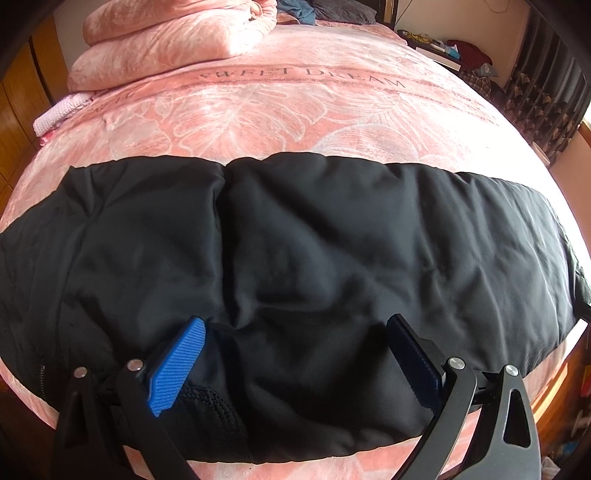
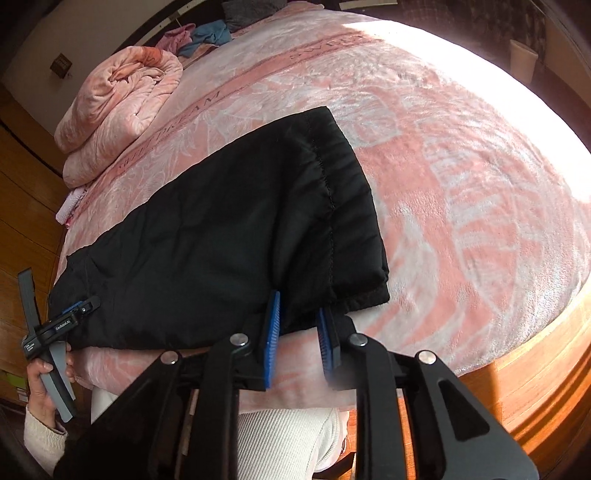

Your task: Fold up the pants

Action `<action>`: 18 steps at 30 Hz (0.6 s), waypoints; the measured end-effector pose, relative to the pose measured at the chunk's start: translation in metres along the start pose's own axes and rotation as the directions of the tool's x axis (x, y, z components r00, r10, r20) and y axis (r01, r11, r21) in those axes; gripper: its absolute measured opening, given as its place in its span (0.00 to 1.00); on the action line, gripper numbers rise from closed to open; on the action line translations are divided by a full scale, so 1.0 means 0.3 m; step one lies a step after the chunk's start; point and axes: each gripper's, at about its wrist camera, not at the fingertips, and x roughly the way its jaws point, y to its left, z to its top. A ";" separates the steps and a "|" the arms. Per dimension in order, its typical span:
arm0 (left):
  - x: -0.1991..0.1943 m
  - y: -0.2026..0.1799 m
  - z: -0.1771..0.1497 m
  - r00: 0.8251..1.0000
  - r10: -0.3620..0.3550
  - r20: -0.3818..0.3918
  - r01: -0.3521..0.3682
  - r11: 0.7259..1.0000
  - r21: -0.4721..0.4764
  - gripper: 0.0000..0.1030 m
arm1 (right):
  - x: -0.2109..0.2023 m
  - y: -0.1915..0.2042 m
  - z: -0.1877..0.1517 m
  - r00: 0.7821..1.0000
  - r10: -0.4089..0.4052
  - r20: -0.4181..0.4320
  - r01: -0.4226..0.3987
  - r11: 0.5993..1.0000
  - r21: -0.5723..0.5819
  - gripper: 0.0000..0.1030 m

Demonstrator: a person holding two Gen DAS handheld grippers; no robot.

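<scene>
Black padded pants (image 1: 314, 240) lie crosswise on the pink bed blanket (image 1: 258, 110), folded into a long band. My left gripper (image 1: 295, 325) stands wide open over the near edge, its blue pads (image 1: 177, 362) resting on the fabric without pinching it. In the right wrist view the waistband end of the pants (image 2: 258, 221) points away from me. My right gripper (image 2: 299, 306) sits at the near hem with a narrow gap between its pads (image 2: 271, 332); the black edge lies between the tips, not squeezed. A hand (image 2: 40, 376) holds the left gripper (image 2: 79, 306) at the far left end.
A folded pink quilt (image 1: 173, 40) (image 2: 118, 107) lies near the head of the bed, with loose clothes (image 2: 207, 35) behind it. A wooden bed frame (image 2: 517, 387) borders the near right. A wooden wardrobe (image 1: 18, 110) stands left. The person's white garment (image 2: 288, 443) is below the right gripper.
</scene>
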 end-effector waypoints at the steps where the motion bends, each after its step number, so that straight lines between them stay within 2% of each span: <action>1: -0.008 0.006 -0.001 1.000 -0.003 0.004 0.003 1.000 -0.005 0.96 | -0.019 0.005 -0.002 1.000 -0.007 0.004 0.007 1.000 0.001 0.21; 5: -0.045 0.033 -0.015 1.000 -0.009 0.008 0.009 1.000 0.005 0.96 | -0.068 0.050 -0.020 0.998 -0.055 0.019 0.055 0.998 -0.022 0.22; 6: -0.054 0.040 -0.020 1.000 -0.006 0.006 0.006 1.000 0.011 0.96 | -0.073 0.065 -0.025 0.999 -0.044 0.021 0.044 0.999 -0.029 0.22; 10: -0.097 0.103 -0.038 1.000 -0.021 0.000 0.021 1.000 -0.002 0.96 | -0.057 0.163 -0.030 0.996 0.093 0.005 -0.093 0.994 -0.063 0.22; 15: -0.138 0.252 -0.062 0.999 -0.038 0.003 0.038 0.993 -0.110 0.96 | 0.054 0.385 -0.028 0.977 0.207 -0.054 -0.213 0.963 -0.166 0.21; 17: -0.141 0.313 -0.072 1.000 -0.019 0.003 0.019 0.989 -0.146 0.96 | 0.112 0.467 -0.028 0.972 0.216 -0.087 -0.230 0.954 -0.195 0.22; 18: -0.138 0.339 -0.077 1.000 -0.008 0.002 0.008 0.988 -0.156 0.96 | 0.142 0.501 -0.029 0.976 0.194 -0.099 -0.211 0.953 -0.216 0.22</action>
